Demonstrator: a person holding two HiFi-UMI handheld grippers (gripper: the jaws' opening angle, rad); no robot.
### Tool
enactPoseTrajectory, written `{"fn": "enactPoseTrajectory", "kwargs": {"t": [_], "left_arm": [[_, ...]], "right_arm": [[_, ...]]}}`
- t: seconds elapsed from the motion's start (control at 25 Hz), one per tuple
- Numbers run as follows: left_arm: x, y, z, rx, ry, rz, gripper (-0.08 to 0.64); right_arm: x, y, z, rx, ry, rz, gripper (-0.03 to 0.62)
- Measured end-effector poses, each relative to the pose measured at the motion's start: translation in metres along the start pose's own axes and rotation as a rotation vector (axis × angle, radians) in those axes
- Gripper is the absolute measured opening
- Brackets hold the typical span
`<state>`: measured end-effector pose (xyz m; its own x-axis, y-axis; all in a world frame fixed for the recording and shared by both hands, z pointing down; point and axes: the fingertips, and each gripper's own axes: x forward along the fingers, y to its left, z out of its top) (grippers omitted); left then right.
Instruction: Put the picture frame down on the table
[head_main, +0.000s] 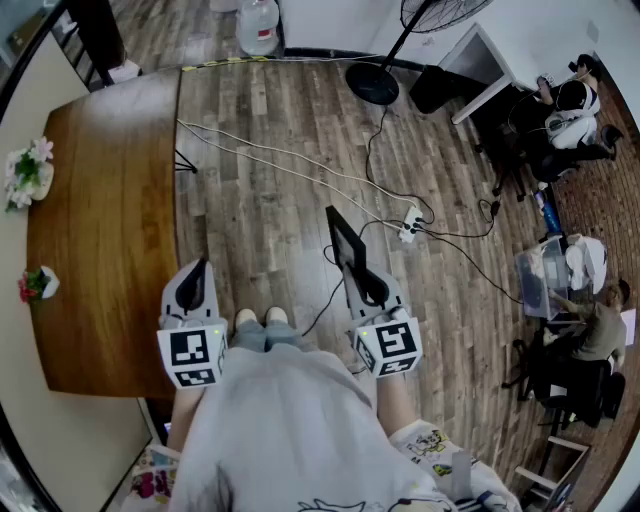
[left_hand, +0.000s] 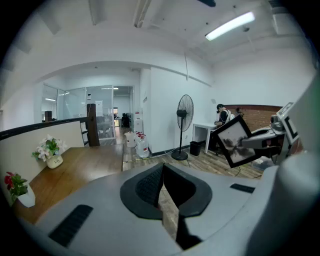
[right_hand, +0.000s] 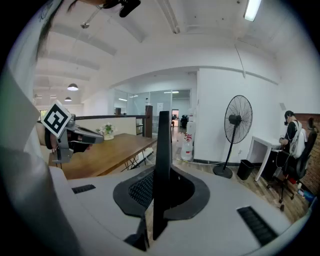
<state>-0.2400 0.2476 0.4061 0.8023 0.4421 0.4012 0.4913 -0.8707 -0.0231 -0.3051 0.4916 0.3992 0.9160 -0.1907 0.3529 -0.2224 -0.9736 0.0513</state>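
The right claw (right_hand: 162, 189) is clamping both jaws on the black rectangular picture frame (right_hand: 162, 145). In the right gripper view the frame is standing edge-on, so it is showing only as a thin dark strip, with its lower end hiding between the pads and its face impossible to make out. The left gripper view is giving what that view cannot: the frame's (left_hand: 234, 141) front, tilted, with a smudgy grey picture inside the black border. The head view is showing the frame (head_main: 345, 243) jutting forward from the right claw (head_main: 368, 288) over the plank floor (head_main: 270, 170), well apart from the brown wooden worktop (head_main: 100, 200) at the left.

The left claw (left_hand: 164, 192) is holding its jaws narrowly apart, with only floor showing through the gap. From the head view that gap is too small to tell at the left claw (head_main: 193, 285).

The picture edge is cutting off the worktop's far left side. Two small flower pots (head_main: 25, 172) are sitting on the worktop.
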Motion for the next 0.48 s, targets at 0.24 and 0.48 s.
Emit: {"fn": "enactPoseTrajectory", "kwargs": {"t": [0.24, 0.48], "left_arm": [[0.009, -0.012, 0.003, -0.011, -0.015, 0.015, 0.005], [0.013, -0.021, -0.003, -0.022, 0.003, 0.044, 0.005]], "right_arm": [[-0.003, -0.017, -0.003, 0.013, -0.002, 0.005, 0.031], [-0.003, -0.031, -0.010, 0.009, 0.010, 0.014, 0.031]]}}
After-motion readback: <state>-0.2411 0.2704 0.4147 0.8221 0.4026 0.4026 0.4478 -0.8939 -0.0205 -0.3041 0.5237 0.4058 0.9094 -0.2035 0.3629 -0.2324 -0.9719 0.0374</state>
